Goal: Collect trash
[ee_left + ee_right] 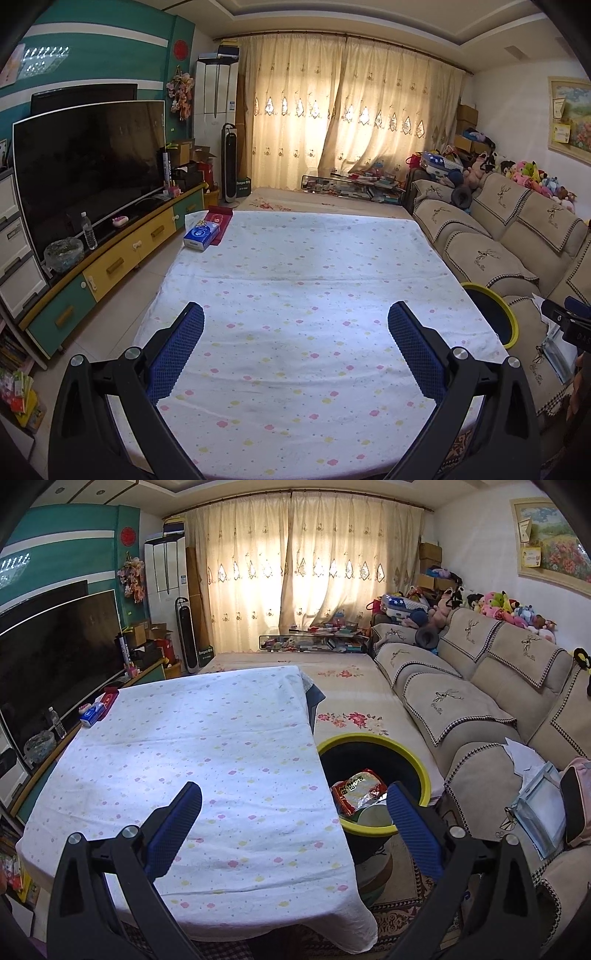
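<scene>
Your left gripper (295, 314) and right gripper (293, 794) gape empty over the cloth-covered bench (207, 746); crinkled wrappers (356, 788) fill the round bin (424, 775).

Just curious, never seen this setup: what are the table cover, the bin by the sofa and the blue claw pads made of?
The table cover looks like soft woven cotton, matte, with creases and printed dots. The bin seems smooth moulded plastic, with a slightly glossy yellow rim and a dark inside. The pads on the right claw look like textured rubber, going by their fine grid pattern.
</scene>
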Tool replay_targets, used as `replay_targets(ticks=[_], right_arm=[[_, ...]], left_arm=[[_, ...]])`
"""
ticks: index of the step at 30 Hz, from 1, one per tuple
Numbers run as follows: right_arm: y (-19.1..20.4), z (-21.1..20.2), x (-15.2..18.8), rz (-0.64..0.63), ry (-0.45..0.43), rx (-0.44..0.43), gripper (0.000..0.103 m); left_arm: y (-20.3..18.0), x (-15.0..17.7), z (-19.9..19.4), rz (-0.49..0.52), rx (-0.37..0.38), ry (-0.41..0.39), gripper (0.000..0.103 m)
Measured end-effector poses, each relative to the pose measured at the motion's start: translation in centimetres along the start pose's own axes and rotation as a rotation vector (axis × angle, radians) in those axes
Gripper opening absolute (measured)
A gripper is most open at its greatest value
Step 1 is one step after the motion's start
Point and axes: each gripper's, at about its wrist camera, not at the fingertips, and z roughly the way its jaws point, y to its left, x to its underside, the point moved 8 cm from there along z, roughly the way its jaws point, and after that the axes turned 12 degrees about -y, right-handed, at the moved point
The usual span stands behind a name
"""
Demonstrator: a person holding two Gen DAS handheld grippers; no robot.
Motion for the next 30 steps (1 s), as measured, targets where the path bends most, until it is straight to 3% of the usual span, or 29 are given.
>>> replay_targets(ticks=[30], right_arm=[[0.2,0.8,1.0,0.023,0.021,-0.006,0.096]], left_arm=[[-0.7,1.0,0.9,0.007,0.028,0.038,0.098]])
